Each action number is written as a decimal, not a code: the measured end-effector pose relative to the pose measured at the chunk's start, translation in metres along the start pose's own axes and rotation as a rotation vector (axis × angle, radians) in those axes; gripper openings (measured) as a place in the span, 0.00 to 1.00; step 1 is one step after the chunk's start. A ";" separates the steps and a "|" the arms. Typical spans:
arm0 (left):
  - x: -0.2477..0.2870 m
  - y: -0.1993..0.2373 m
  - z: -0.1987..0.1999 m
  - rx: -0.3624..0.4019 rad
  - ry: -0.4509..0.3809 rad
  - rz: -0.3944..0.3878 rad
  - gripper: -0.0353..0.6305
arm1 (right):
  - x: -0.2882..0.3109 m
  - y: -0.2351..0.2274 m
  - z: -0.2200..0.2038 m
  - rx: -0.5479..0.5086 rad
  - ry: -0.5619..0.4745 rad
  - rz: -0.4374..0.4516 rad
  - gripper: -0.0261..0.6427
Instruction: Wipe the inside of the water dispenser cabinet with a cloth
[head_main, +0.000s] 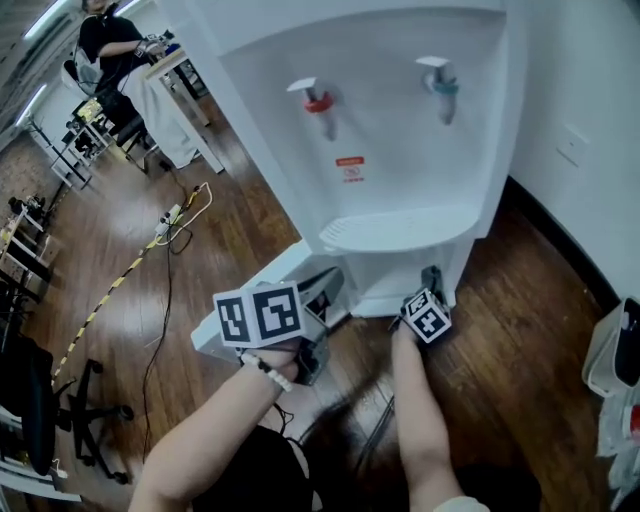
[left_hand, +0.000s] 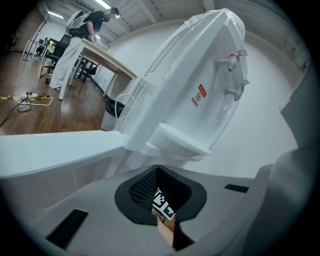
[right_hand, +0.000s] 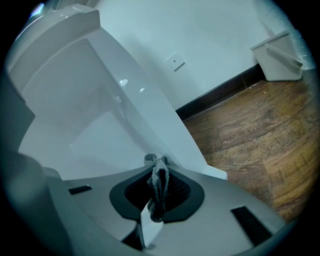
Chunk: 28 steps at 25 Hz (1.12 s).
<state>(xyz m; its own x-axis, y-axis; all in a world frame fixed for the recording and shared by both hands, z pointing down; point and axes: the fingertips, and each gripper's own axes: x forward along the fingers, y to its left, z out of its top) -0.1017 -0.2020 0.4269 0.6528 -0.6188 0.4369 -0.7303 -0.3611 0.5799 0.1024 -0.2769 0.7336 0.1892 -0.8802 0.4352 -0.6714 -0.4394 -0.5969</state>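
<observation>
The white water dispenser (head_main: 400, 150) stands against the wall, with a red tap (head_main: 318, 100) and a blue tap (head_main: 442, 82) above its drip tray (head_main: 395, 232). Its low cabinet door (head_main: 255, 290) is swung open to the left. My left gripper (head_main: 325, 285) is at the door's inner side, jaws shut with nothing between them (left_hand: 157, 169). My right gripper (head_main: 432, 275) is at the cabinet's opening under the tray. It is shut (right_hand: 157, 160) on a grey cloth (right_hand: 160, 187), a strip of which shows between the pads. The cabinet's inside is hidden in all views.
A power strip with cables (head_main: 170, 220) lies on the wood floor at left, near a yellow-black tape line. An office chair (head_main: 40, 400) stands at far left. A person works at a table (head_main: 150, 70) in the back. A white bin (head_main: 610, 350) sits at right by the wall.
</observation>
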 end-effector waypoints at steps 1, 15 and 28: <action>-0.001 0.000 0.000 0.000 0.000 0.002 0.05 | -0.001 0.000 0.000 -0.008 0.005 -0.003 0.11; -0.005 -0.001 -0.001 -0.033 0.009 -0.028 0.05 | 0.031 0.028 0.000 -0.219 0.096 0.051 0.11; -0.010 0.012 0.003 -0.047 0.013 -0.027 0.05 | 0.083 0.102 0.002 -0.468 0.173 0.203 0.11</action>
<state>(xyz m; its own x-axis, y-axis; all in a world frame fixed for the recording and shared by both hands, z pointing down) -0.1172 -0.2020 0.4277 0.6747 -0.6002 0.4296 -0.7025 -0.3437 0.6232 0.0512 -0.3950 0.7076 -0.0721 -0.8794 0.4706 -0.9372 -0.1017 -0.3336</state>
